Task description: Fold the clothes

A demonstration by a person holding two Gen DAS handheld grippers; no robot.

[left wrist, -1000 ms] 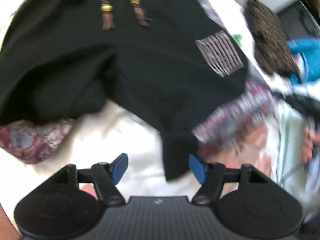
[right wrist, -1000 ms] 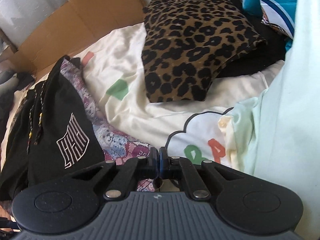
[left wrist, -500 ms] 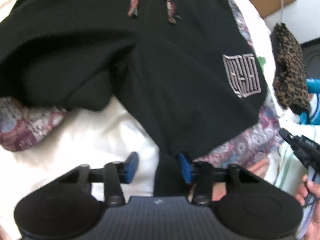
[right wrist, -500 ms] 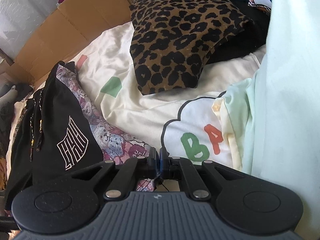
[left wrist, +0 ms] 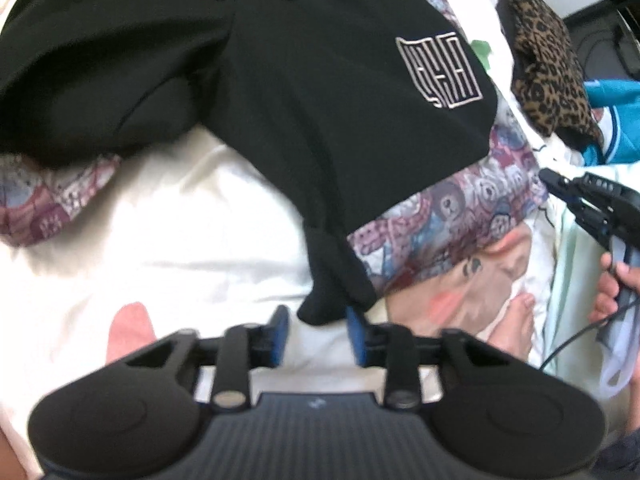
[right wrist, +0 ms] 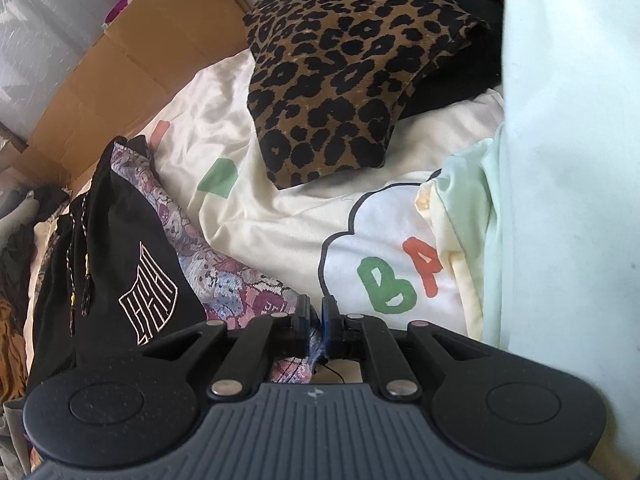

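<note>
Since before, black shorts slid toward six o'clock; left hand-held gripper spreads around their corner, right hand-held gripper loosens off patterned cloth

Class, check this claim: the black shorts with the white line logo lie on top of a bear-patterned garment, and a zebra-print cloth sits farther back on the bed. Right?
One detail is wrong: the cloth farther back is leopard-print, not zebra, as the right wrist view shows. The black shorts with the white logo do lie on the bear-patterned garment.
</note>
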